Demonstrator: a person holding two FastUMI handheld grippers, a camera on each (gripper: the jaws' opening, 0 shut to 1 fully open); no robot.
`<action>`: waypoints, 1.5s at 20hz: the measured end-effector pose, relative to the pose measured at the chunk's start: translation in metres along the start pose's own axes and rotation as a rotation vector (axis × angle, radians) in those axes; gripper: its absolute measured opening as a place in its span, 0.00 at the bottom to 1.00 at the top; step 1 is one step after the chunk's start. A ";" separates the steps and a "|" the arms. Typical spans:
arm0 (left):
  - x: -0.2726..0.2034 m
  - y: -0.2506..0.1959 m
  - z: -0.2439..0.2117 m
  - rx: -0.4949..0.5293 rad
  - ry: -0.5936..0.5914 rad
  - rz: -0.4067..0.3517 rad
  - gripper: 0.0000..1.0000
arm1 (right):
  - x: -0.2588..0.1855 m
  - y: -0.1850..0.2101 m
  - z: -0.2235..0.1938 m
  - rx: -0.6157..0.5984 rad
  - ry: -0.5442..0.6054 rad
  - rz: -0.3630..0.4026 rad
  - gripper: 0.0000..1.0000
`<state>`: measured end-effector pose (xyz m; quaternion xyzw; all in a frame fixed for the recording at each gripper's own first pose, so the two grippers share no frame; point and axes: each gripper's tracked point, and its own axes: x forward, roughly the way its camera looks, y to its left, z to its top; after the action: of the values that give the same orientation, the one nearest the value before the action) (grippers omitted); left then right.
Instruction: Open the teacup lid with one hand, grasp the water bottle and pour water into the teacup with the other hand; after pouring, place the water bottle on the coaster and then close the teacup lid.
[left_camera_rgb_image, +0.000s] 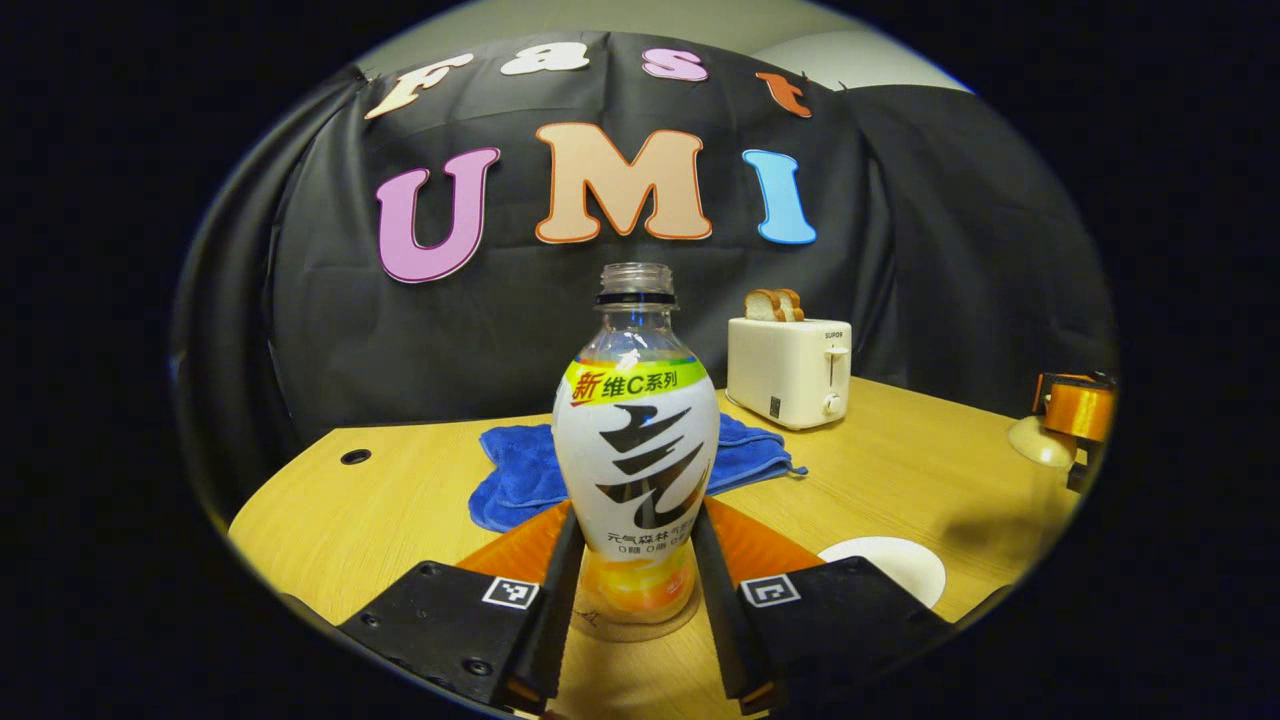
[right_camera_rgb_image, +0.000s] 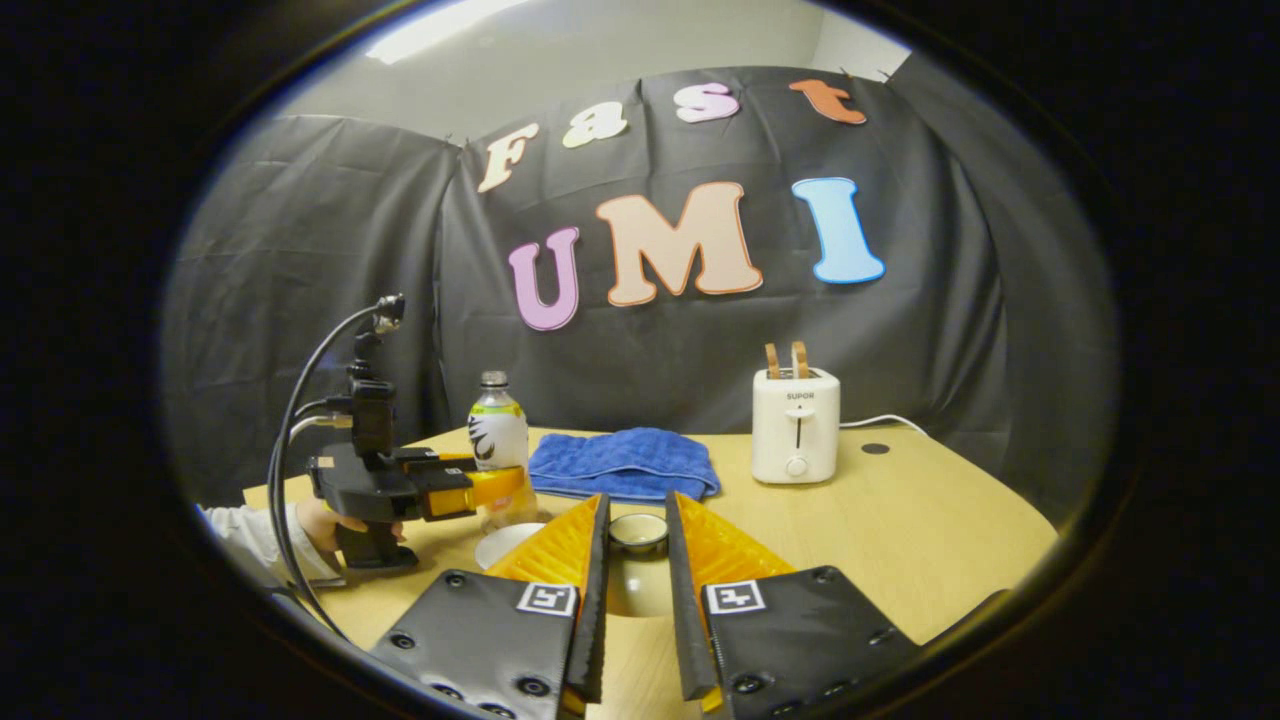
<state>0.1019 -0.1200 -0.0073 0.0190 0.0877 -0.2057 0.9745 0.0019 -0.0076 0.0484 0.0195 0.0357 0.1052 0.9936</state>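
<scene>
Left gripper view looks straight at the water bottle (left_camera_rgb_image: 637, 440), which stands upright on the wooden bench (left_camera_rgb_image: 400, 490), its cap already off. The left gripper (left_camera_rgb_image: 637, 600) has its two fingers on either side of the bottle's lower part, touching or nearly touching it; I cannot tell whether they are pressing. A thin round disc under the bottle could be the coaster, but that is unclear.

Right gripper view shows the same bottle (right_camera_rgb_image: 498, 440) far off to the left, upright, with the left gripper (right_camera_rgb_image: 495, 487) around its lower half and a hand (right_camera_rgb_image: 325, 525) holding that tool. The right gripper (right_camera_rgb_image: 637, 560) hangs over the teacup (right_camera_rgb_image: 638, 533), which sits just beyond its fingertips. Its fingers are a narrow gap apart with nothing visible between them. The cup looks open, showing a dark inside. A white round piece (right_camera_rgb_image: 505, 543) lies near it to the left; it may be the lid or a saucer.

By my judgement the cup is uncovered and the bottle is about to be lifted, or has just been set back; the water level cannot be seen.

A blue cloth (right_camera_rgb_image: 625, 463) lies far back on the light wood bench, a white toaster (right_camera_rgb_image: 796, 424) holding bread stands to the right, and black cloth hangs behind.
</scene>
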 end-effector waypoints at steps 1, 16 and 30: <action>0.000 -0.001 -0.002 0.002 0.007 0.000 0.58 | -0.001 0.001 0.000 0.000 0.000 0.001 0.32; -0.022 0.008 0.004 0.001 -0.038 0.044 0.76 | 0.015 0.023 0.002 0.057 -0.013 0.053 0.33; -0.103 0.030 0.017 0.001 -0.170 0.149 0.80 | 0.064 0.091 -0.026 0.023 -0.011 0.105 0.32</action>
<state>0.0247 -0.0528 0.0282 0.0085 0.0027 -0.1336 0.9910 0.0431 0.0960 0.0227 0.0331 0.0304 0.1566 0.9866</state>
